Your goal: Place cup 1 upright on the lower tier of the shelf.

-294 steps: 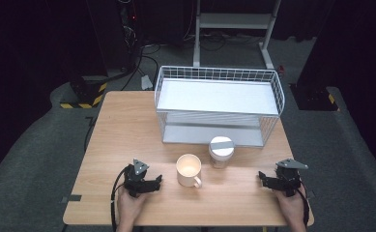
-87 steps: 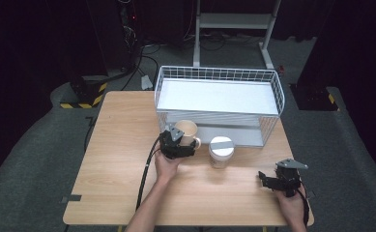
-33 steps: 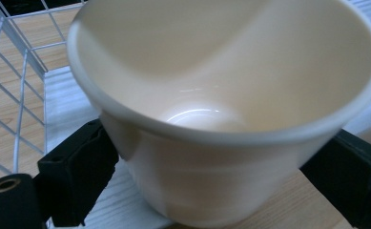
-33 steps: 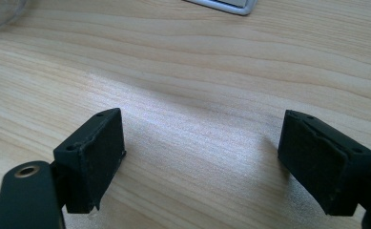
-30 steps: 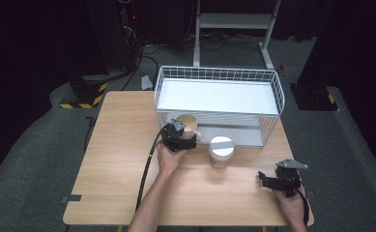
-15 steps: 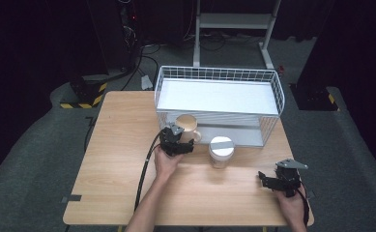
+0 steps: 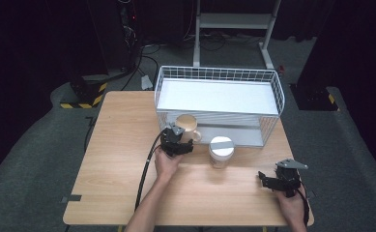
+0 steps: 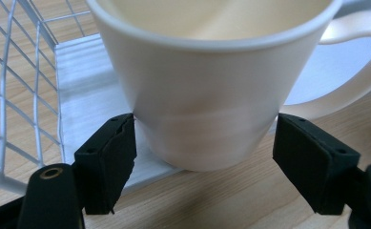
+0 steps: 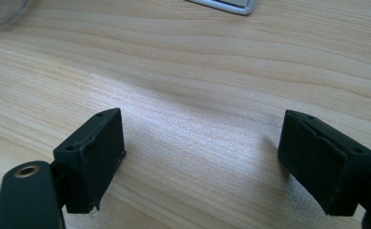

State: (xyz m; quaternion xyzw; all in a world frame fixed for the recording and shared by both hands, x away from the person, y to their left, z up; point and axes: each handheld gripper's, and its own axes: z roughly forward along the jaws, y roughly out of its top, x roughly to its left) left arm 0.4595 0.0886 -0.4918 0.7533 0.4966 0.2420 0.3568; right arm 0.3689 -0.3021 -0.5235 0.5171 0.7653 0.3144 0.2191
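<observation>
The cream ceramic mug [image 8: 211,81], its inside bare, sits between the left gripper [image 8: 204,157]'s just-closing fingers [image 8: 108,160], seemingly touching both; the right gripper [image 9: 207,157]'s fingers gape over bare wooden table [image 9: 197,71].

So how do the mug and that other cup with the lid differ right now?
The mug is open-topped with a side handle; the lidded cup has a grey lid and no visible handle. The mug sits at the lower shelf of the wire rack, partly on its edge, between the jaws of the left gripper, which have just been closing; the lidded cup stands alone on the table. Both are pale and upright.
</observation>
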